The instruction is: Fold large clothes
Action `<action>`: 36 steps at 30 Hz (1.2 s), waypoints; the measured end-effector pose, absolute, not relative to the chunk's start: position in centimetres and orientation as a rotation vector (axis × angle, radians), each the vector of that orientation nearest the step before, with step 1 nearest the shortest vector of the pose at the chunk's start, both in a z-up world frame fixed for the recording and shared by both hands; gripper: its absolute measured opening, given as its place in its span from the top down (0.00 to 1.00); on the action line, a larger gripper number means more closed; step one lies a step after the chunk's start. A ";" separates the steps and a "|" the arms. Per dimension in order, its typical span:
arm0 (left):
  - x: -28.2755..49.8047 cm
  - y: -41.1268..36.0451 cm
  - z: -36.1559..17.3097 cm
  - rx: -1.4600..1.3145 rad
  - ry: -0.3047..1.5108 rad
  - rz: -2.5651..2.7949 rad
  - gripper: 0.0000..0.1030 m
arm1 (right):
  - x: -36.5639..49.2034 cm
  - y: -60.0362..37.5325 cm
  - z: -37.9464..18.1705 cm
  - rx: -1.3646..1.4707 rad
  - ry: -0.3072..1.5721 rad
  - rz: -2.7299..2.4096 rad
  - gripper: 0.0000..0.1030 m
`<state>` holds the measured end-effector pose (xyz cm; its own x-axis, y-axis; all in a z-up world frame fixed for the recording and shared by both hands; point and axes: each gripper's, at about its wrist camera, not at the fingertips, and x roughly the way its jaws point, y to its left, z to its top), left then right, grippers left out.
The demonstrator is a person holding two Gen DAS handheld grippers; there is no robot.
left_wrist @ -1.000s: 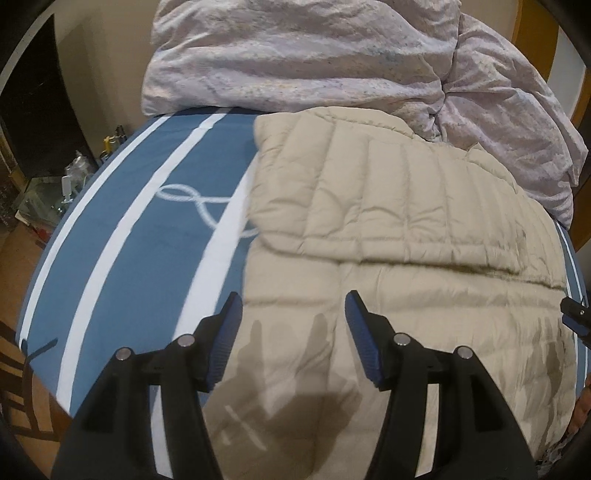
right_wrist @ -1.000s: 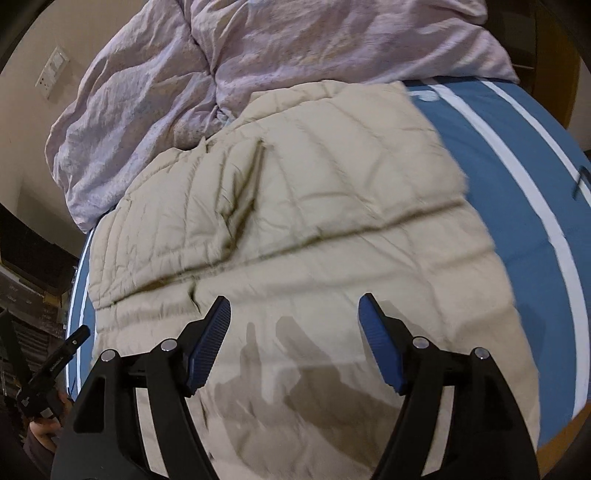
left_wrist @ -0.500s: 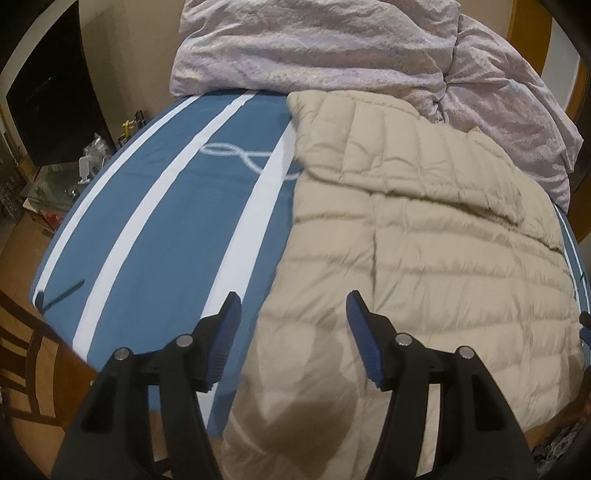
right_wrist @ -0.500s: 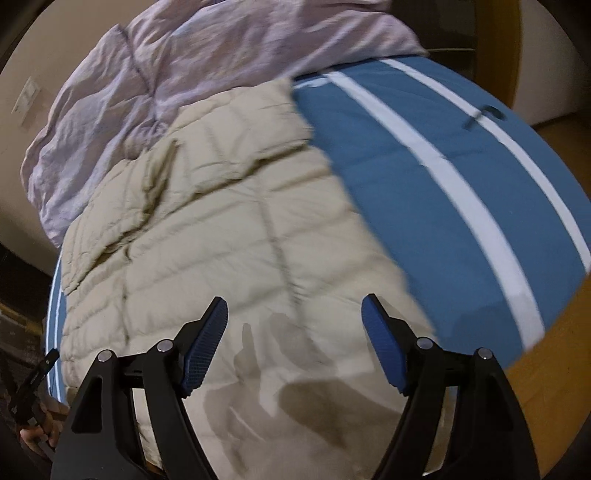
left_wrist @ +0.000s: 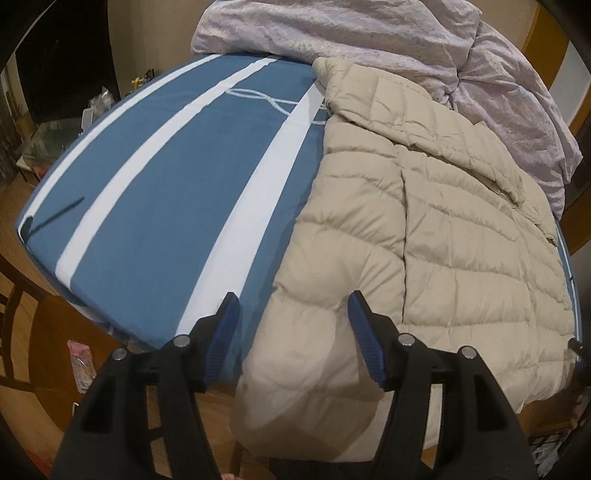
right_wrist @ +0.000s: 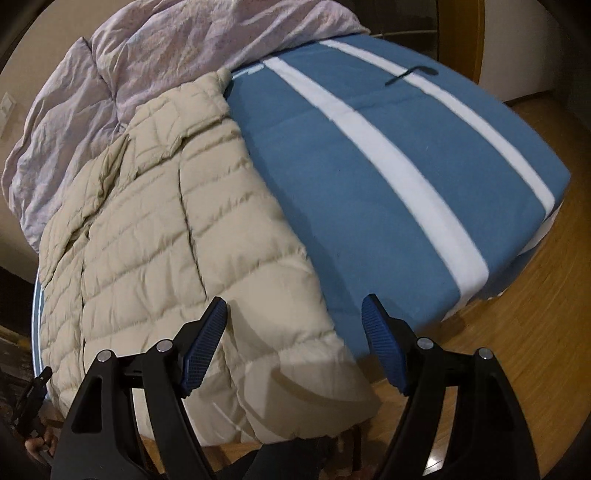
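Note:
A beige quilted down jacket (left_wrist: pixel 424 240) (right_wrist: pixel 147 240) lies spread flat on a blue sheet with white stripes (left_wrist: pixel 166 203) (right_wrist: pixel 388 184). Its top end reaches the rumpled bedding at the far side, and its hem hangs over the near bed edge. My left gripper (left_wrist: pixel 292 299) is open just above the hem's left corner, with nothing between its blue pads. My right gripper (right_wrist: pixel 295 301) is also open, over the jacket's right edge near the hem, gripping nothing. Each gripper shows small at the other view's edge: the right gripper (left_wrist: pixel 576 350) and the left gripper (right_wrist: pixel 33 391).
A crumpled lilac duvet (left_wrist: pixel 369 33) (right_wrist: pixel 166 48) is heaped along the far side of the bed. A slim dark object (left_wrist: pixel 48 218) (right_wrist: pixel 410 74) lies on the sheet. Wooden floor (right_wrist: pixel 517 332) surrounds the bed, with a chair (left_wrist: pixel 14 295) and a pink packet (left_wrist: pixel 79 365) on it.
Both grippers have pulled back from over the jacket's middle to its hem at the near bed edge, spreading apart toward opposite corners. The jacket has not moved.

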<state>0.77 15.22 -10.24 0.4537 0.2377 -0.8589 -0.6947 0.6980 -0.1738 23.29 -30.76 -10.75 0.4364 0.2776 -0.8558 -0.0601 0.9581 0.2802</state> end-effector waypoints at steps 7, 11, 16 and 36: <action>-0.3 14.8 -10.2 -0.605 0.893 0.572 0.46 | 22.1 -30.3 -10.8 0.206 1.092 0.295 0.39; -0.5 14.6 -10.2 -0.642 0.881 0.539 0.54 | 21.6 -30.4 -10.9 0.223 1.086 0.325 0.59; -0.7 14.1 -10.3 -0.677 0.876 0.516 0.61 | 21.3 -30.6 -11.1 0.252 1.096 0.358 0.73; -0.1 15.0 -5.4 -0.687 0.749 0.474 0.95 | 23.5 -28.9 -5.5 0.327 0.944 0.441 0.92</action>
